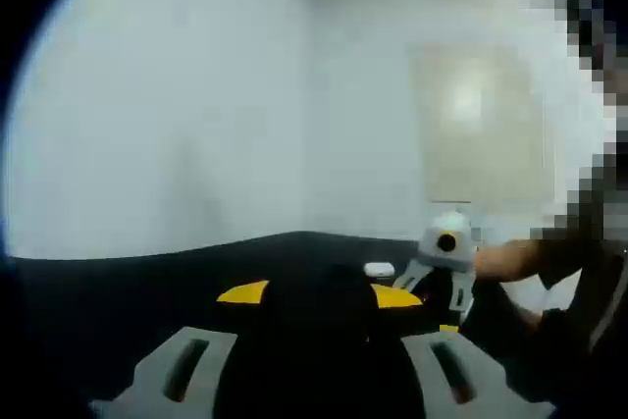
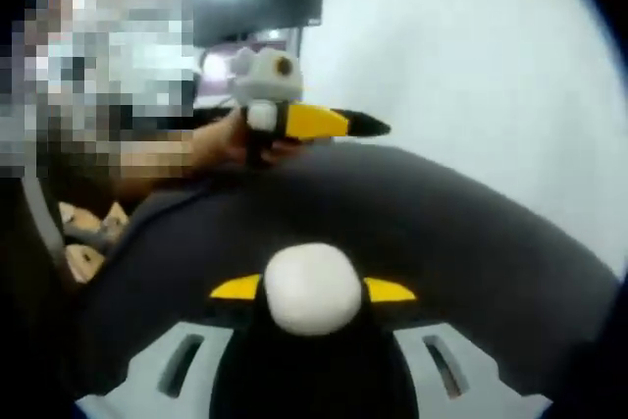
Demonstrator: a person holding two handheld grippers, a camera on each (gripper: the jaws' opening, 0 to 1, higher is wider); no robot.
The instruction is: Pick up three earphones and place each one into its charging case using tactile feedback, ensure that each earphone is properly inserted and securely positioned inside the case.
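White walls behind, dark round-edged table (image 2: 461, 233) below both views. Right gripper (image 2: 312, 293) clamps a white rounded object (image 2: 312, 288) between its yellow-tipped jaws, likely an earphone or a small case, too blurred to say which. Left gripper (image 2: 324, 123) seen in the right gripper view held up over the far table edge in a person's hand (image 2: 224, 144); in its own view the jaws stand narrow with nothing visible between them. A small white item (image 1: 379, 269) lies on the table ahead of the left gripper, probably a charging case, and the right gripper shows just beside it. Judgement: step is carrying the held piece to its case; keep the squeeze light, lower straight, press until seating is felt. Table curves away close on the far side, so a dropped piece could roll off. Open room is wide over the middle of the table; the person's body crowds one side.
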